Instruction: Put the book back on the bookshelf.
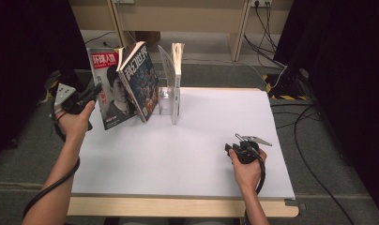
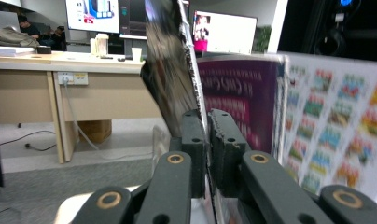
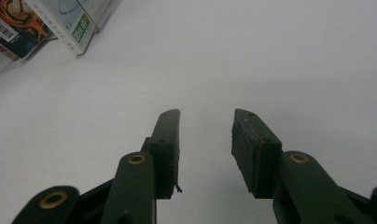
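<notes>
From above, your left tool (image 1: 96, 90) grips the portrait magazine (image 1: 110, 89), which leans on the desk (image 1: 187, 154) just left of the clear stand (image 1: 168, 93); your right tool (image 1: 233, 146) rests well right of it.

Along your left tool (image 2: 206, 122), the pads clench the magazine's (image 2: 170, 79) edge.

Along your right tool (image 3: 205, 119), the jaws stand released over bare desk (image 3: 224, 56).

The table (image 1: 187, 159) lies bare from its near edge through the middle and right side. Along the far-left corner, leaning magazines (image 1: 126, 86) and a clear rack (image 1: 169, 96) block passage.
</notes>
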`<state>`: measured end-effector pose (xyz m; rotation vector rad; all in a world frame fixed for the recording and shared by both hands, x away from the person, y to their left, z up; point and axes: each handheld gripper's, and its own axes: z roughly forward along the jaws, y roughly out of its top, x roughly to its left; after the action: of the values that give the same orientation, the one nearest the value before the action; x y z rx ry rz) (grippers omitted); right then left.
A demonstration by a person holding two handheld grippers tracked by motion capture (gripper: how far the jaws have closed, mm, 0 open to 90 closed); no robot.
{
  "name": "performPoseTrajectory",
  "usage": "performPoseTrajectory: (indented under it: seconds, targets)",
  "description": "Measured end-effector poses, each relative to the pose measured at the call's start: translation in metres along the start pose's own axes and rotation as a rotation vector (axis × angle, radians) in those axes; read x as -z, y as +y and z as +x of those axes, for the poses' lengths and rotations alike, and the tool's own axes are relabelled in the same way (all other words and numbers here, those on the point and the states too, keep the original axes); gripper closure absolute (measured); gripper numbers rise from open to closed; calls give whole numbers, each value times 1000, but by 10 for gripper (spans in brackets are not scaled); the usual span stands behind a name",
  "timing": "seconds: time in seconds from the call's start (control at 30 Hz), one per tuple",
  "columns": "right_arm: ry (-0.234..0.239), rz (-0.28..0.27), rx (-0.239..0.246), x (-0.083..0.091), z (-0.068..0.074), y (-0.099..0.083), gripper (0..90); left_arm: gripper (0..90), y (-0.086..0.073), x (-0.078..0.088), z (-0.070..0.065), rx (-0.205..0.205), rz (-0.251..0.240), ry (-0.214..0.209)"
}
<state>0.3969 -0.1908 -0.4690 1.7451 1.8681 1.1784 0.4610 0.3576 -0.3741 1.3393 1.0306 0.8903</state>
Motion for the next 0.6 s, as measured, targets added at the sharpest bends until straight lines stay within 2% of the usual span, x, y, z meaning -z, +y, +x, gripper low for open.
performPoseTrajectory:
  seconds: [0.1,0.23,0.37,0.4,0.43,0.5,0.53,0.6]
  targets:
    - [5,7,-20,0,2,-1,620,831,-8,17,1,-14,29,-5]
    - [7,12,-22,-1,3,-2,620,825,-17,35,-3,-45,64,-39]
    - [7,11,-23,-2,3,-3,619,830,-23,43,-6,-69,72,-64]
    - [7,10,-11,-2,2,-3,618,832,-25,45,-8,-79,66,-74]
    - [8,11,-12,-2,2,-3,618,835,-27,46,-9,-80,65,-76]
    - [11,11,-21,-1,2,-3,618,840,-30,49,-11,-58,64,-73]
    - [11,10,-13,-1,2,-3,618,840,-32,51,-12,-61,66,-74]
    - [10,12,-31,0,2,-3,617,841,-35,55,-14,-60,79,-77]
